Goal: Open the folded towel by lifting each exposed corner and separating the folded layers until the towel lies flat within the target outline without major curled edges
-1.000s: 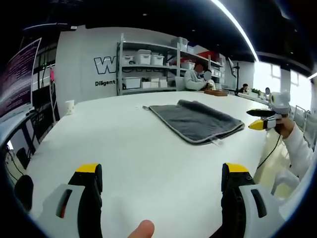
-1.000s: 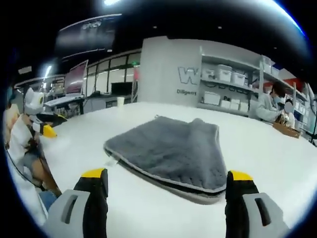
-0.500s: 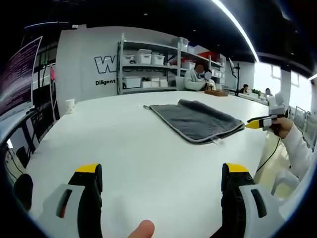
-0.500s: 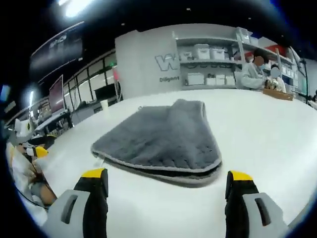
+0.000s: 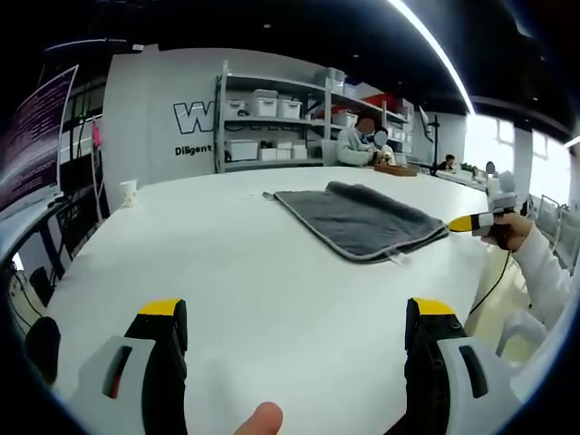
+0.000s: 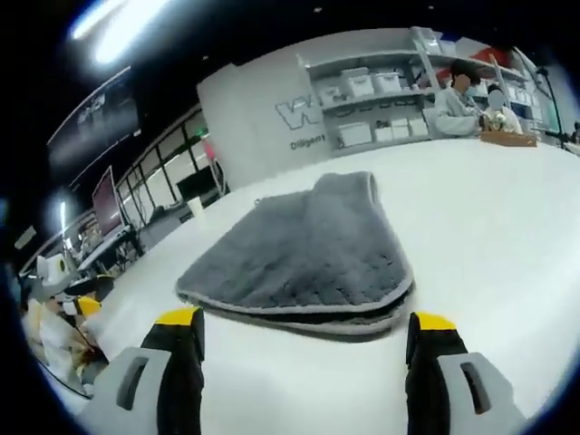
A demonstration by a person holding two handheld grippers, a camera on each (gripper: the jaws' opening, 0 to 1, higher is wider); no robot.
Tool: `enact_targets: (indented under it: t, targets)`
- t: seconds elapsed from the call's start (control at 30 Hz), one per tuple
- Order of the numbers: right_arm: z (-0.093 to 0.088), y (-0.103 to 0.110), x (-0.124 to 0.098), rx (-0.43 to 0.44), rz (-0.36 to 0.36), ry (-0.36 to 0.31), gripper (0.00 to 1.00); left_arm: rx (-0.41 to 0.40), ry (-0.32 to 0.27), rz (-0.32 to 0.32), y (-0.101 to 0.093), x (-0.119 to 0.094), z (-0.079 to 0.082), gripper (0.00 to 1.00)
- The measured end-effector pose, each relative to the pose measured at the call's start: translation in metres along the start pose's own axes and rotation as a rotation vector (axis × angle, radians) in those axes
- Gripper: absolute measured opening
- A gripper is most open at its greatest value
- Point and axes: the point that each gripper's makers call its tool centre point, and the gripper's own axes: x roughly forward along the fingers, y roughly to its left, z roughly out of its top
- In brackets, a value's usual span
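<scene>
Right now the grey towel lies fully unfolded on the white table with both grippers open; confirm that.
Not unfolded. The towel is folded: the right gripper view shows stacked layers at its near edge. The rest holds: it is grey, it lies on the white table, and the left gripper and right gripper both have their jaws apart.

Large white table (image 5: 227, 263), glossy. Grey back wall (image 5: 154, 100) w/ partial lettering. Metal shelving unit (image 5: 272, 113) holding white storage bins (image 5: 243, 149). Dark ceiling, long strip light (image 5: 435, 50). Windows (image 5: 489, 136) at right. Screen (image 5: 32, 136) at left. White cup (image 5: 128, 193) nr tabletop's far left edge.
</scene>
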Motion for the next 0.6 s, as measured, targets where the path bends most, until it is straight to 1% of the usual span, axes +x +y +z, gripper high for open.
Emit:
enact_targets:
  t: [0.17,0.27,0.33,0.37,0.4,0.47,0.5,0.6]
  targets:
    - [0.002,0.000,0.005,0.010,0.015,0.005,0.89,0.001,0.002,-0.002,-0.001,0.000,0.000,0.99]
    - [0.006,-0.006,0.007,0.037,0.009,-0.007,0.81,0.001,0.001,-0.003,-0.002,0.001,0.000,0.99]
    - [0.008,-0.010,0.008,0.056,-0.006,-0.012,0.74,0.002,0.003,-0.004,-0.002,0.001,-0.001,0.99]
    - [0.008,-0.012,0.007,0.064,-0.014,-0.014,0.69,0.002,0.004,-0.004,-0.002,0.001,-0.001,0.99]
    - [0.010,-0.015,0.007,0.112,-0.027,-0.040,0.60,0.002,0.004,-0.004,-0.002,0.001,-0.001,0.99]
    - [0.011,-0.019,0.007,0.146,-0.033,-0.053,0.50,0.001,0.004,-0.004,-0.001,0.001,-0.001,0.99]
    - [0.011,-0.024,0.006,0.176,-0.050,-0.058,0.46,0.001,0.003,-0.004,-0.001,0.002,-0.001,0.99]
    - [0.012,-0.030,0.006,0.209,-0.063,-0.070,0.38,0.001,0.004,-0.006,-0.002,0.002,-0.001,0.99]
